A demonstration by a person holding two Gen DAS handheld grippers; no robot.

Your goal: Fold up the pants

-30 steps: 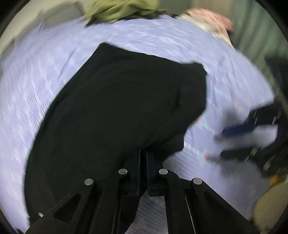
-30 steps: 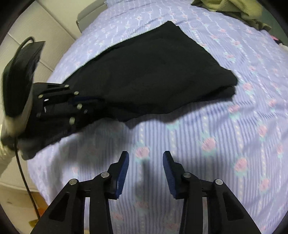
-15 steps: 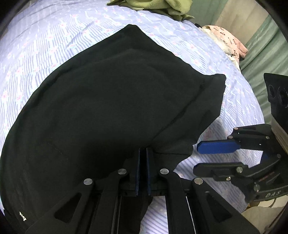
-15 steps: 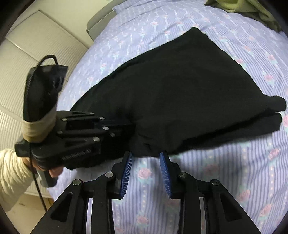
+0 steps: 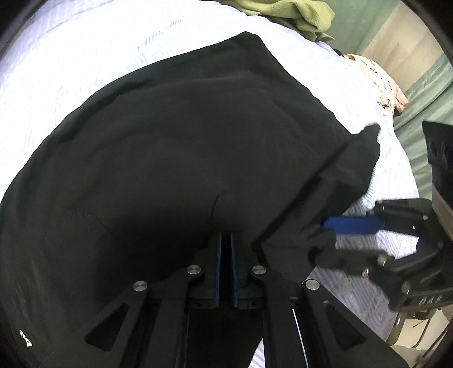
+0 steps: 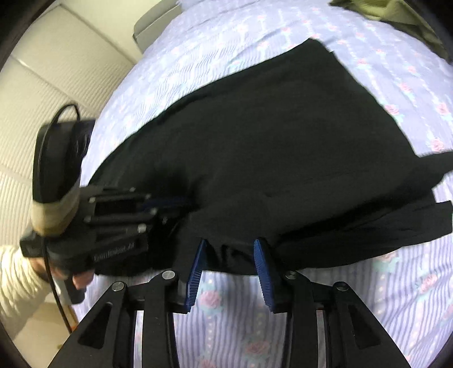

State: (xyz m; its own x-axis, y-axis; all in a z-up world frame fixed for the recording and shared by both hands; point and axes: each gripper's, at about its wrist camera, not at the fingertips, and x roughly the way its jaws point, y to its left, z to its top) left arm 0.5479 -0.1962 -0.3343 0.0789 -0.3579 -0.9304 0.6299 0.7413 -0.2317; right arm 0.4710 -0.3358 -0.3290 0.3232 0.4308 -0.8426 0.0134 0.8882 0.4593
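Left hand-held gripper (image 5: pixel 225 240): clenched on the near edge of the black pants (image 5: pixel 181 158), blue pads almost together with dark cloth pinched between them; rest of the pants spread ahead of and to both sides of this tool, flat on the bed (image 5: pixel 56 70), long axis running from low on its left up toward the far right corner. Right hand-held gripper (image 6: pixel 230 254): jaws partly apart and just opened a little further, the near hem of the pants lying between the blue pads (image 6: pixel 262 263) but not visibly pressed by them, so best read as released and poised; pants directly ahead of it, stretching away and off to its right. Seen from the right wrist, left tool just beside on the left, gripping the same near edge; both tools close together on one hem, the right one apparently nearer the free corner that droops to its right. Coming move judged to turn on this: hem straight in front of the right pads, only a closing needed before lifting the edge along the garment's length.

Counted, left to right: one sleeve (image 6: pixel 17 283) in cream; two hand-held grippers; one pair of black pants; one olive garment (image 5: pixel 297 17) at the far edge of the bed; one pink patterned cloth (image 5: pixel 379 82) far right.
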